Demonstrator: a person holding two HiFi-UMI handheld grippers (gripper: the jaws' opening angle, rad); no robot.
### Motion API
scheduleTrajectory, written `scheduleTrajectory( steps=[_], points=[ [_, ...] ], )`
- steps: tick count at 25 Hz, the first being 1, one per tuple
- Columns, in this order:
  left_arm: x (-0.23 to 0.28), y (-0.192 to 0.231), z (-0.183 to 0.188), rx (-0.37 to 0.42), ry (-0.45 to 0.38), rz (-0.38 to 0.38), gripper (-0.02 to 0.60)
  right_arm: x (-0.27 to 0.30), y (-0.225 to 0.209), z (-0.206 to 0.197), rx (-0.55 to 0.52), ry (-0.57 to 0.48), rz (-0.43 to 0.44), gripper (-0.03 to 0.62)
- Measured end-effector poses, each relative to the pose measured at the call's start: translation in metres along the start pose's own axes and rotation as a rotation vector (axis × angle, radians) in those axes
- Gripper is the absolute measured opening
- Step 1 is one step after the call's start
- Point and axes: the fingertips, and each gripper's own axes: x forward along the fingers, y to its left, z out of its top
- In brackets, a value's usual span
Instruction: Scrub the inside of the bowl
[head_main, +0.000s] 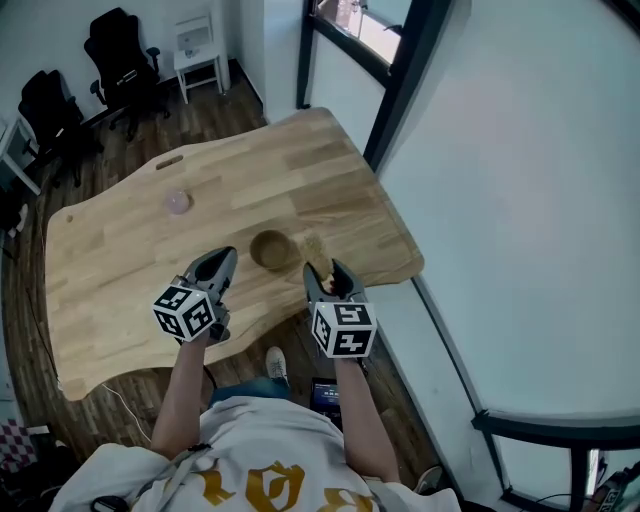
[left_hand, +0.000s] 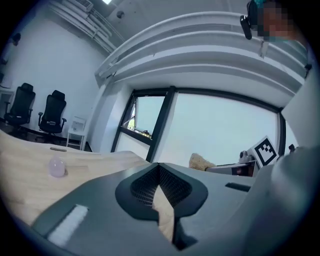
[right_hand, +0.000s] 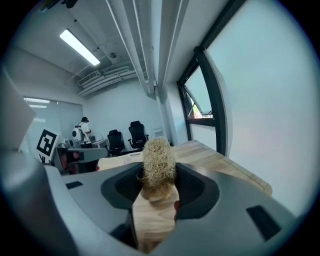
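Note:
A round wooden bowl (head_main: 272, 248) stands upright on the wooden table (head_main: 120, 270), near its front edge. My left gripper (head_main: 222, 260) hovers just left of the bowl, shut with nothing between its jaws (left_hand: 160, 172). My right gripper (head_main: 330, 272) is just right of the bowl and is shut on a tan fibrous scrubber (right_hand: 159, 167), which sticks out past the fingertips (head_main: 317, 247). In the left gripper view, the scrubber (left_hand: 202, 161) also shows at the tip of the right gripper. Neither gripper view shows the bowl.
A small pale pink ball-like object (head_main: 178, 202) (left_hand: 56, 167) lies farther back on the table. A window wall (head_main: 400, 90) runs along the table's right side. Black office chairs (head_main: 120, 55) and a white side table (head_main: 200, 55) stand beyond the far end.

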Motion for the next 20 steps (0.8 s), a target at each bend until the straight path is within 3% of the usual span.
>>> scheduleTrajectory(
  steps=[7, 20],
  points=[
    [0.05, 0.049, 0.007, 0.057, 0.017, 0.037, 0.003, 0.052, -0.018, 0.013, -0.029, 0.017, -0.035, 0.181],
    [0.068, 0.071, -0.02, 0.047, 0.13, 0.044, 0.003, 0.075, -0.025, 0.003, 0.031, 0.035, -0.017, 0.181]
  ],
)
